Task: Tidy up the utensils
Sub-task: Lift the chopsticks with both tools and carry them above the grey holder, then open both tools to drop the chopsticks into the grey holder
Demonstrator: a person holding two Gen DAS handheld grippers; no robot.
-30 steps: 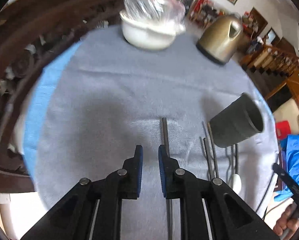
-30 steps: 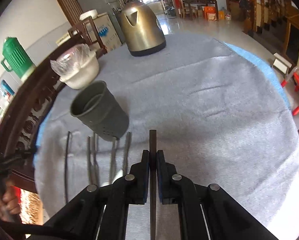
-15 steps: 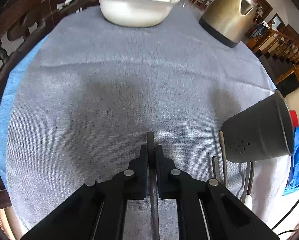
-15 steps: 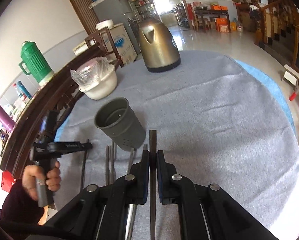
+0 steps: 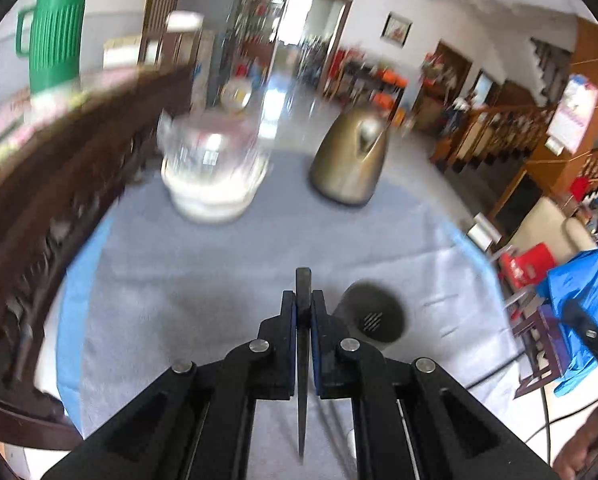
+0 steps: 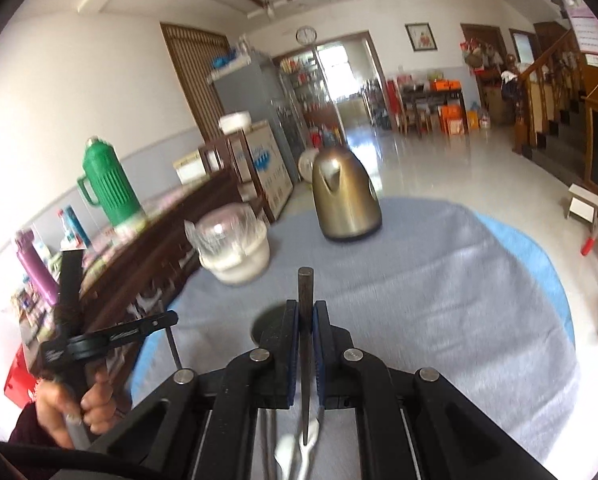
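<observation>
My left gripper (image 5: 303,298) is shut on a thin dark chopstick (image 5: 303,280), lifted above the grey cloth. The dark grey utensil cup (image 5: 373,316) stands just right of it, its mouth facing up. My right gripper (image 6: 306,308) is shut on another dark chopstick (image 6: 305,284), also lifted. The cup (image 6: 263,326) is mostly hidden behind the right gripper's left finger. Several utensils, one with a white handle (image 6: 297,454), lie on the cloth below the right gripper. The left gripper (image 6: 171,318) with its chopstick also shows at the left of the right wrist view.
A white bowl covered with plastic film (image 5: 213,176) and a gold kettle (image 5: 351,160) stand at the far side of the round table (image 6: 479,300). A dark wooden sideboard (image 5: 39,208) with a green thermos (image 6: 109,184) runs along the left.
Both grippers have risen and tilted up with their chopsticks. The left gripper, open one second ago, closed on its chopstick and lifted it off the cloth.
</observation>
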